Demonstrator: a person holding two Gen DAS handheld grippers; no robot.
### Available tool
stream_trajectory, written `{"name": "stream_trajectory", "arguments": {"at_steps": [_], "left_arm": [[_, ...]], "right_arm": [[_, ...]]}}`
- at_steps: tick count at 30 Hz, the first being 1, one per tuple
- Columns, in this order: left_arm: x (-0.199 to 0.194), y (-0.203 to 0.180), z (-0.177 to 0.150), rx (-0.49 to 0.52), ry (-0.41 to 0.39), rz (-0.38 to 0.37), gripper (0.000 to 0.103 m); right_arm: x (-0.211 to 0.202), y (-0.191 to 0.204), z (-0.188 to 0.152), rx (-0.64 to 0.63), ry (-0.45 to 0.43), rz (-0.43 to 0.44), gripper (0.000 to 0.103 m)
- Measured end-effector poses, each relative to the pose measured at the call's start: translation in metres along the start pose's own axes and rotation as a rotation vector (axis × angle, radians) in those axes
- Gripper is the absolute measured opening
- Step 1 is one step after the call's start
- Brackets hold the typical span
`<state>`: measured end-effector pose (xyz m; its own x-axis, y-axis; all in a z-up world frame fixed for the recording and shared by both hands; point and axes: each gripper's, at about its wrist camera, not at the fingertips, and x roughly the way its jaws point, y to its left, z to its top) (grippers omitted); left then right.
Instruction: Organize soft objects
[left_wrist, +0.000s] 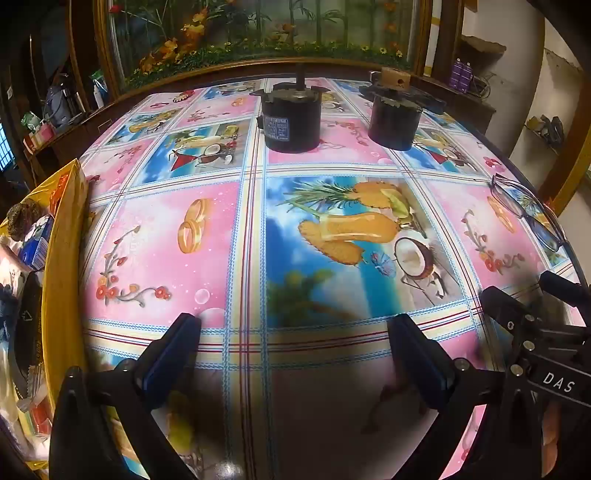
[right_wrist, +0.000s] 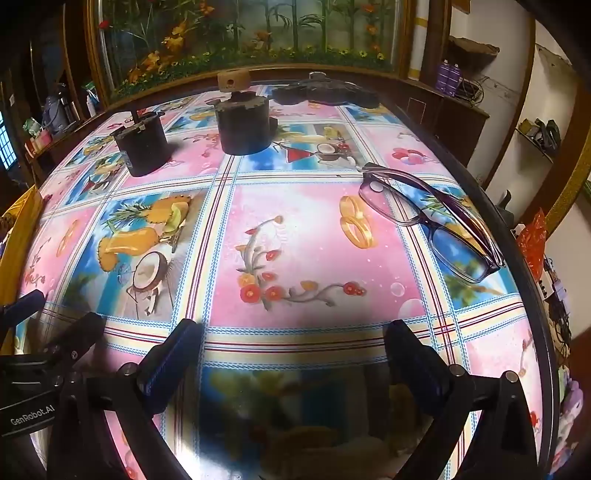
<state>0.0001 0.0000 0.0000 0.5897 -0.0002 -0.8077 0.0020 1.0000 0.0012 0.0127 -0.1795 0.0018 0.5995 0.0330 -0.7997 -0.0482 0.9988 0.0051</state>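
Both grippers hover over a table covered with a pink and blue fruit-print cloth (left_wrist: 221, 229). My left gripper (left_wrist: 295, 325) is open, with only bare cloth between its fingers. My right gripper (right_wrist: 293, 332) is open too and holds nothing; it also shows at the right edge of the left wrist view (left_wrist: 528, 291). A yellow bag (left_wrist: 62, 258) stuffed with mixed soft items and packets sits at the table's left edge, beside my left gripper. A dark, flat, limp-looking thing (right_wrist: 325, 92) lies at the far edge of the table.
Two black cylinders (right_wrist: 142, 147) (right_wrist: 243, 125) stand upright toward the back, one with a wooden block on top. Purple-framed glasses (right_wrist: 432, 225) lie near the right edge. A framed plant picture (right_wrist: 240, 33) and cluttered shelves lie beyond the table.
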Motion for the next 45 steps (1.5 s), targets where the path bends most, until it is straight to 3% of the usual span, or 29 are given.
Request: {"name": "stream_trajectory", "arguments": {"at_steps": [45], "left_arm": [[-0.0043, 0.0052, -0.0015, 0.001, 0.0, -0.003, 0.103]], "right_arm": [[-0.0001, -0.0021, -0.0009, 0.006, 0.004, 0.013, 0.102]]}}
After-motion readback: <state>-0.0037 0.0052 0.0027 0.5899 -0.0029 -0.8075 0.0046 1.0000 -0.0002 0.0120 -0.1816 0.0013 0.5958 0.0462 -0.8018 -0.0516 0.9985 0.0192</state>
